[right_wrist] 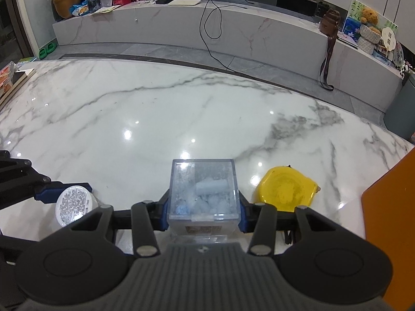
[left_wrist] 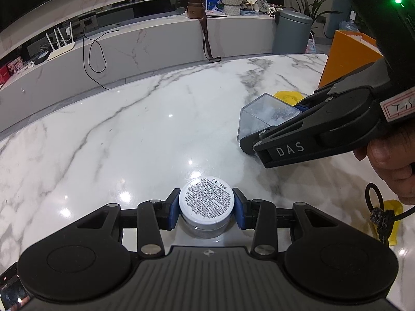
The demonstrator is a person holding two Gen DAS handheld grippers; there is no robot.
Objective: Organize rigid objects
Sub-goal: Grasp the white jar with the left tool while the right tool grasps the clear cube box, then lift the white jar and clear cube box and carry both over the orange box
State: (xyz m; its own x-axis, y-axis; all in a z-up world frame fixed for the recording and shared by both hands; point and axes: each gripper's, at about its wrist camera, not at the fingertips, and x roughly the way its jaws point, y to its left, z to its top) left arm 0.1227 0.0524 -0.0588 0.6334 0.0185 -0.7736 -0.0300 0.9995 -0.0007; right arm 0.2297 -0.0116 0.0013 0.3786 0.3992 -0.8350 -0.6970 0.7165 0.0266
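My left gripper (left_wrist: 206,211) is shut on a small round jar (left_wrist: 206,202) with a white printed lid, low over the marble table (left_wrist: 129,134). The jar also shows in the right wrist view (right_wrist: 74,204), between the left gripper's blue pads (right_wrist: 46,195). My right gripper (right_wrist: 203,213) is shut on a clear plastic box (right_wrist: 203,189) holding pale blue and white bits. In the left wrist view the box (left_wrist: 262,116) and the right gripper (left_wrist: 290,127) are to the right of the jar.
A yellow tape measure (right_wrist: 285,190) lies on the table just right of the clear box. An orange box (left_wrist: 347,57) stands at the table's right edge. A second yellow object (left_wrist: 389,220) lies near the hand. Books (right_wrist: 13,80) sit at the table's far left.
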